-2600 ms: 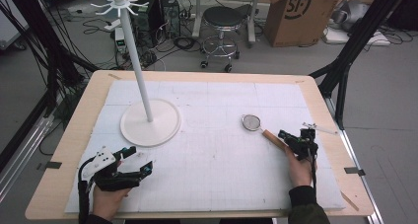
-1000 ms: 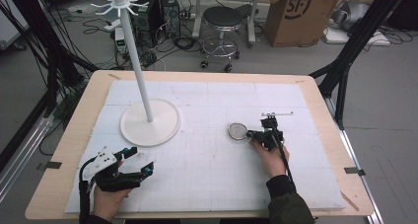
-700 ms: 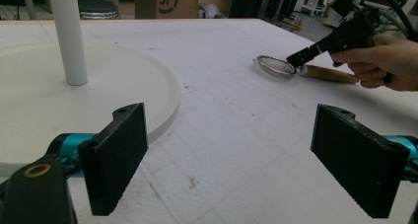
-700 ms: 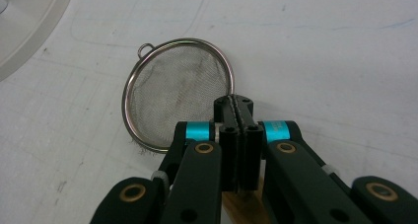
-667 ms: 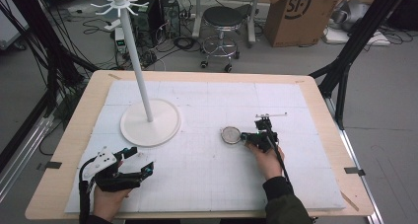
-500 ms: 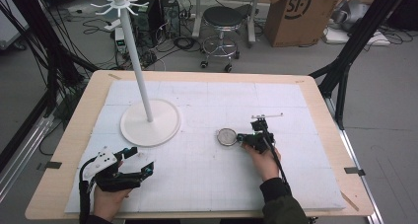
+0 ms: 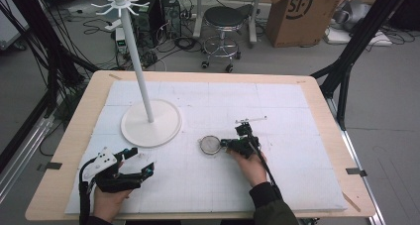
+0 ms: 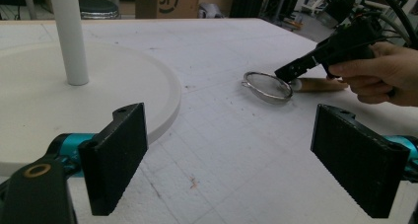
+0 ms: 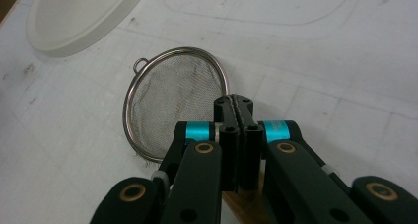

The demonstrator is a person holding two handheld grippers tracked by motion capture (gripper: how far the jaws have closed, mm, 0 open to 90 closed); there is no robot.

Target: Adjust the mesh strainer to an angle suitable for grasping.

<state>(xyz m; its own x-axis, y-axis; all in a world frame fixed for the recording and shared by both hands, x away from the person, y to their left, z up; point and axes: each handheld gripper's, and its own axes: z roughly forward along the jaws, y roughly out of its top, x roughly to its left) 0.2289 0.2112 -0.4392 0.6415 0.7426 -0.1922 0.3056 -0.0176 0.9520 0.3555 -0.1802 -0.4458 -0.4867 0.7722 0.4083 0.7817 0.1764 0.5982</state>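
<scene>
Strainer (image 7: 210, 144) dragged leftward toward frame centre; right gripper (image 7: 229, 144) clamped on its wooden handle (image 8: 320, 85); left gripper (image 7: 143, 162) apart, lower left.

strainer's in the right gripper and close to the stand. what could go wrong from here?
1. The right gripper is shut on the mesh strainer near the joint of its wooden handle, so the bowl may swivel or slip.
2. The strainer's small loop faces the white stand base; it may catch the base's edge.
3. The left gripper rests open, giving no support.
</scene>
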